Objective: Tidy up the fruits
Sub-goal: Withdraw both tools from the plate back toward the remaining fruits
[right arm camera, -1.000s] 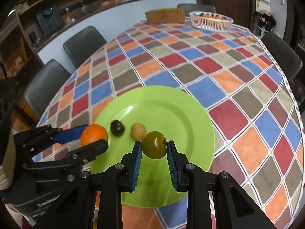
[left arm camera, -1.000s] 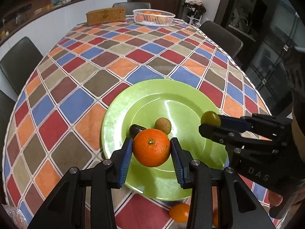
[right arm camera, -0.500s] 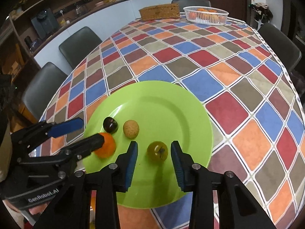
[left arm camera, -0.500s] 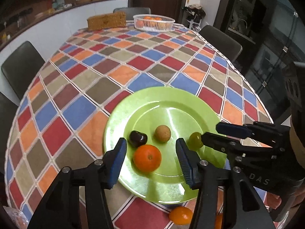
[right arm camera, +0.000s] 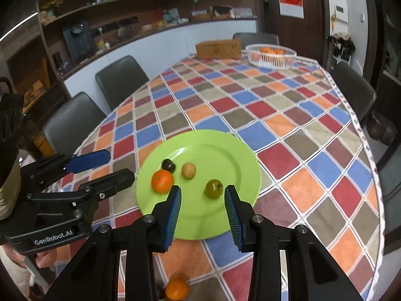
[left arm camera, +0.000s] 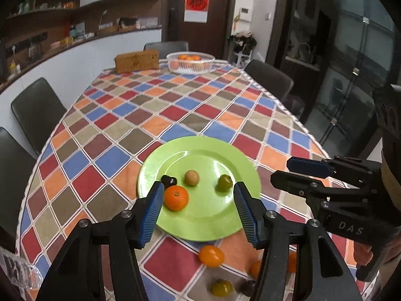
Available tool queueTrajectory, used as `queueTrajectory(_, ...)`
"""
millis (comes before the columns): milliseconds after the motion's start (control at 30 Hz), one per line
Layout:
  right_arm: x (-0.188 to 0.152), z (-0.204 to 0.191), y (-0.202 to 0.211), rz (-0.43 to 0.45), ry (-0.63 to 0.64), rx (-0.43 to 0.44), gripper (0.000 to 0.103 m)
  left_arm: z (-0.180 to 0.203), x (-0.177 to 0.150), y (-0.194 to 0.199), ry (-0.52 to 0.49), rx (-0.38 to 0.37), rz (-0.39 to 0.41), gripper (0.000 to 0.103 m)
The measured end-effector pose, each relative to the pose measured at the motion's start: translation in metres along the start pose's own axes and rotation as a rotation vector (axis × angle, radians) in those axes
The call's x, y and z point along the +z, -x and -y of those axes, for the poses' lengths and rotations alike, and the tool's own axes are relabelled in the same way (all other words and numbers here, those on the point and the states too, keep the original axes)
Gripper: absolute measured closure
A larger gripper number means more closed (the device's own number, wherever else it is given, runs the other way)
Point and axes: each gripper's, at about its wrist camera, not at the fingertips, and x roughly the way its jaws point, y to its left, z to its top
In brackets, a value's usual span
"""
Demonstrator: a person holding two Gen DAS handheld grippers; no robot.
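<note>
A green plate [left arm camera: 200,225] [right arm camera: 235,150] lies on the checked tablecloth. On it sit an orange [left arm camera: 176,198] [right arm camera: 162,181], a dark fruit [left arm camera: 168,180] [right arm camera: 168,164], a small tan fruit [left arm camera: 191,177] [right arm camera: 188,170] and an olive-green fruit [left arm camera: 224,182] [right arm camera: 214,188]. My left gripper [left arm camera: 198,209] is open and empty above the plate's near side; it shows in the right wrist view [right arm camera: 107,166]. My right gripper [right arm camera: 202,207] is open and empty, also seen in the left wrist view [left arm camera: 280,170].
Loose fruit lies on the cloth near the table's front edge: an orange one [left arm camera: 211,255] [right arm camera: 176,289], a yellow-green one [left arm camera: 221,288], others partly hidden. A white basket of oranges [left arm camera: 190,61] [right arm camera: 270,54] and a brown box [left arm camera: 136,60] stand at the far end. Dark chairs surround the table.
Both grippers opened, leaving the orange and the olive-green fruit on the plate. Both then pulled back and up, away from the plate.
</note>
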Motion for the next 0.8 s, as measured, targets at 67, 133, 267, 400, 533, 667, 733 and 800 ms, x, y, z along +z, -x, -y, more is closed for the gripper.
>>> queueTrajectory(67,-0.005,-0.002,0.012,0.019,0.009,-0.004,0.064,0.006,-0.005,0.012,-0.013,-0.001,0.018,0.046)
queueTrajectory(133,-0.011,-0.005,0.025,0.044,0.016,-0.011,0.059,0.012,-0.012,0.023,-0.028,0.003,0.040,0.046)
queueTrajectory(267,-0.028,-0.012,0.049,0.091,0.047,-0.041,0.059,0.023,-0.029,0.046,-0.066,0.027,0.083,0.042)
queueTrajectory(400,-0.044,-0.017,0.070,0.131,0.053,-0.062,0.059,0.032,-0.046,0.062,-0.094,0.052,0.110,0.042)
queueTrajectory(533,-0.061,-0.022,0.085,0.158,0.048,-0.092,0.051,0.034,-0.061,0.075,-0.092,0.069,0.126,0.038)
queueTrajectory(667,-0.081,-0.026,0.092,0.171,0.032,-0.121,0.050,0.035,-0.075,0.080,-0.094,0.085,0.122,0.038)
queueTrajectory(733,-0.090,-0.027,0.093,0.168,0.022,-0.135,0.050,0.034,-0.080,0.081,-0.098,0.093,0.117,0.038)
queueTrajectory(800,-0.098,-0.026,0.092,0.157,0.006,-0.145,0.050,0.033,-0.087,0.080,-0.098,0.095,0.109,0.038)
